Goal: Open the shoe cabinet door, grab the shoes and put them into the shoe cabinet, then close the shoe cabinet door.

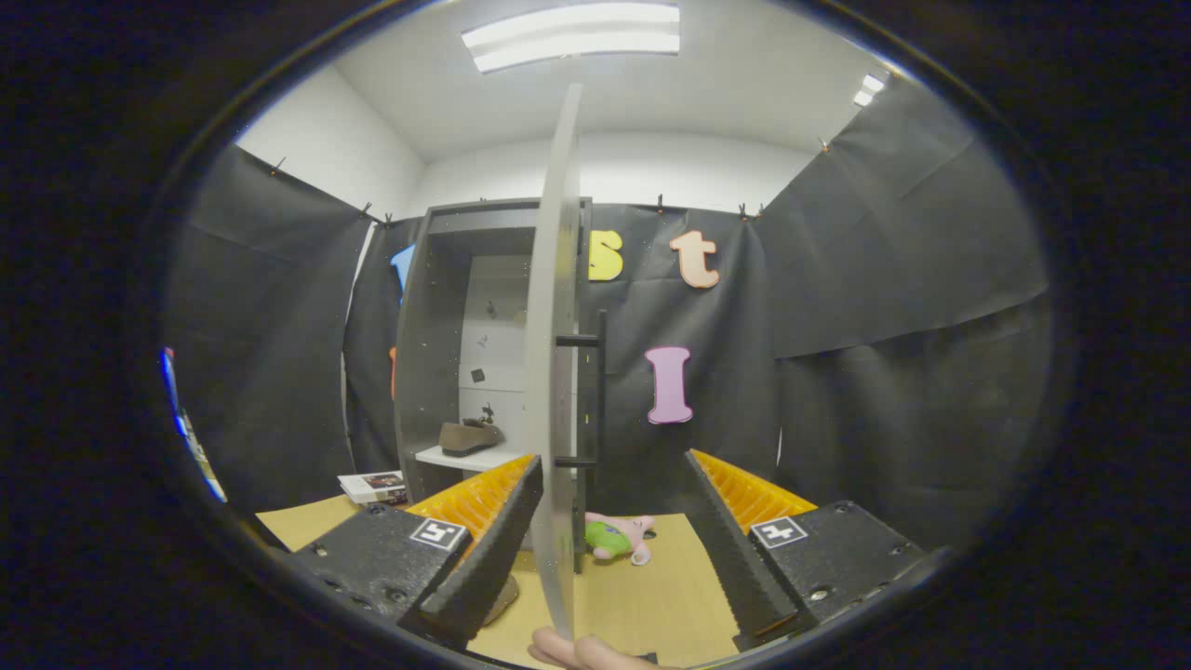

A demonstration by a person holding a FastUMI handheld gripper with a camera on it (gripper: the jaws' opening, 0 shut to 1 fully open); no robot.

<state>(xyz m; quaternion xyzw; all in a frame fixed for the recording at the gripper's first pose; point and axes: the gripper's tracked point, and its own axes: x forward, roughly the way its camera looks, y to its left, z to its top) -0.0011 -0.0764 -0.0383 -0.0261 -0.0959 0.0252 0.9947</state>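
The grey shoe cabinet (426,354) stands open at the back of the wooden table. Its door (555,354) is swung out toward me and seen edge-on, with the black bar handle (601,391) on its right face. A brown shoe (468,435) rests on the white shelf (465,458) inside. My gripper (612,458) is open. The door's edge stands between the fingers, close against the left finger (493,549) and well apart from the right one. A tan rounded thing (503,600) peeks out under the left finger; I cannot tell what it is.
A pink and green plush toy (616,538) lies on the table (651,596) just right of the door, between the fingers. A stack of booklets (374,486) sits left of the cabinet. A person's fingertips (582,651) show at the door's lower edge.
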